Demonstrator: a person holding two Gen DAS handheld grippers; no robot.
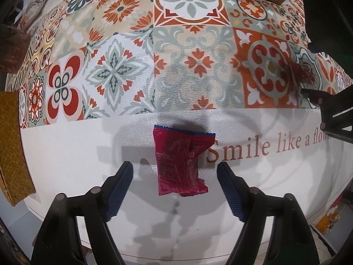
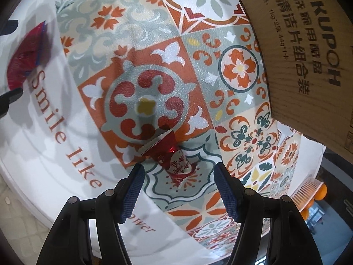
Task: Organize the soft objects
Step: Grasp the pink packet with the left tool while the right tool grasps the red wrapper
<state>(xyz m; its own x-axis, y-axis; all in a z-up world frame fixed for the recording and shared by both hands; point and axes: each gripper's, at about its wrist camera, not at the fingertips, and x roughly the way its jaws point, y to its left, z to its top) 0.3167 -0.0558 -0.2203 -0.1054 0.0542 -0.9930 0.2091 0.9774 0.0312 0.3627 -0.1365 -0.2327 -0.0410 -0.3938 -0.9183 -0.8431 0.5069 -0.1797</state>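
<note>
A magenta snack packet point(image 1: 179, 162) with blue sealed ends lies on the white part of the tablecloth point(image 1: 66, 154). My left gripper point(image 1: 175, 172) is open, its blue-padded fingers on either side of the packet, just above it. A red and white snack packet point(image 2: 173, 159) lies on the patterned part of the cloth. My right gripper point(image 2: 178, 174) is open, its fingers on either side of that packet's near end. The magenta packet also shows at the left of the right wrist view point(image 2: 26, 55), and the red packet at the right of the left wrist view point(image 1: 303, 70).
A cardboard box point(image 2: 308, 44) with printed text stands at the back right of the table. A woven yellow basket point(image 1: 12, 145) sits at the left table edge. A dark brown object point(image 1: 11, 50) lies at the far left. The round table's edge curves close below both grippers.
</note>
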